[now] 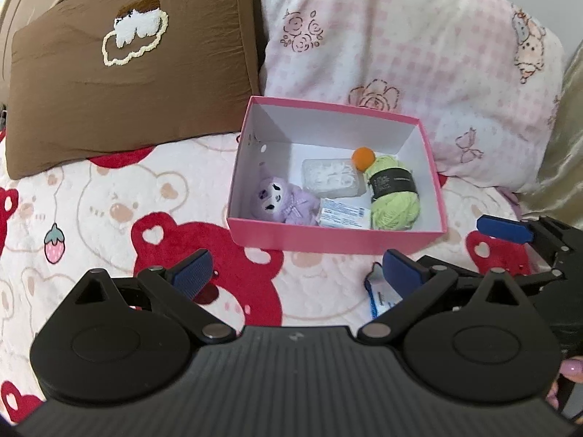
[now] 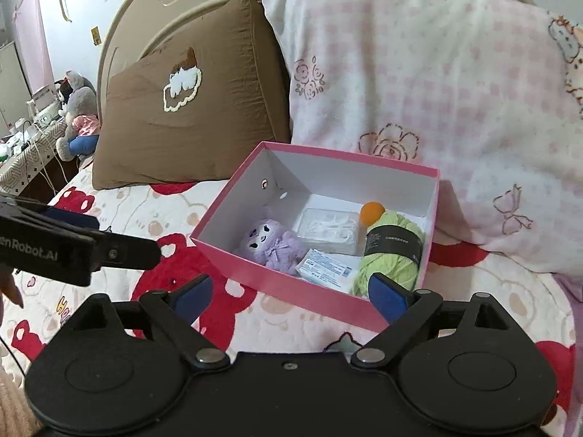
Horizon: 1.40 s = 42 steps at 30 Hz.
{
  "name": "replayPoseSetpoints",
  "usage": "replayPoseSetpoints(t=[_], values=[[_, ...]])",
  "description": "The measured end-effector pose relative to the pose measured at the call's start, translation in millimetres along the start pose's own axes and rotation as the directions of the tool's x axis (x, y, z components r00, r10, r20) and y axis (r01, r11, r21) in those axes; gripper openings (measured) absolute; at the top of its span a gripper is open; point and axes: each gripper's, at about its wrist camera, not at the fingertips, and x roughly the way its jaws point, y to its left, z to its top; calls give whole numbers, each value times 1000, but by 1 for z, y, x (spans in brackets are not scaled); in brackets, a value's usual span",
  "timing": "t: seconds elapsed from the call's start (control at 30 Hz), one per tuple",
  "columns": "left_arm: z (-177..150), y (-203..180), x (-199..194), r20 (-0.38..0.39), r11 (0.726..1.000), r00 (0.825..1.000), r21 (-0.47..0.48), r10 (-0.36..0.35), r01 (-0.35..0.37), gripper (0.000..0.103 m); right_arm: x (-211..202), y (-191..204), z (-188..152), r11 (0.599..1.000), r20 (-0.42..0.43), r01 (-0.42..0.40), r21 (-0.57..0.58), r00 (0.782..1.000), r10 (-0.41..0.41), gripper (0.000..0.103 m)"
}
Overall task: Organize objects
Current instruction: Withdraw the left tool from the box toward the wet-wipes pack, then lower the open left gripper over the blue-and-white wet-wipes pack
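Note:
A pink box [image 1: 328, 242] [image 2: 273, 280] stands open on the bed in front of the pillows. Inside lie a purple plush [image 1: 280, 200] [image 2: 271, 244], a clear plastic case [image 1: 331, 178] [image 2: 328, 229], an orange ball [image 1: 362, 156] [image 2: 371, 213], a green yarn skein [image 1: 393, 196] [image 2: 391, 255] and a white-and-blue packet [image 1: 344, 216] [image 2: 328, 267]. My left gripper [image 1: 297, 273] [image 2: 127, 236] hovers open before the box's near wall, holding nothing. My right gripper [image 2: 291, 298] is open over the box's near corner, also empty; one of its blue pads [image 1: 503, 229] shows right of the box.
A brown pillow [image 1: 127, 83] and a pink checked pillow [image 1: 419, 73] lean behind the box. A small blue-and-white item [image 1: 375, 293] lies on the bear-print blanket [image 1: 109, 218] by my left gripper. Plush toys [image 2: 76, 116] and a cluttered desk stand beyond the bed's left side.

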Motion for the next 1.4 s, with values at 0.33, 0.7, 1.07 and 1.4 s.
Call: replayPoseSetpoints(t=[0.33, 0.7, 1.07, 1.4], values=[[-19, -10, -23, 2, 1000, 1000, 18, -17, 17, 101, -30, 1, -10, 999, -11, 39, 4, 999, -39, 95], [-36, -25, -29, -15, 997, 999, 56, -51, 52, 101, -54, 6, -28, 998, -45, 48, -45, 998, -50, 95], [-56, -35, -20, -46, 989, 991, 72, -127, 130, 101, -66, 9, -56, 995, -61, 52, -87, 996, -57, 95], [-79, -45, 2, -41, 986, 993, 117, -113, 118, 100, -58, 2, -102, 996, -6, 35, -80, 999, -35, 95]])
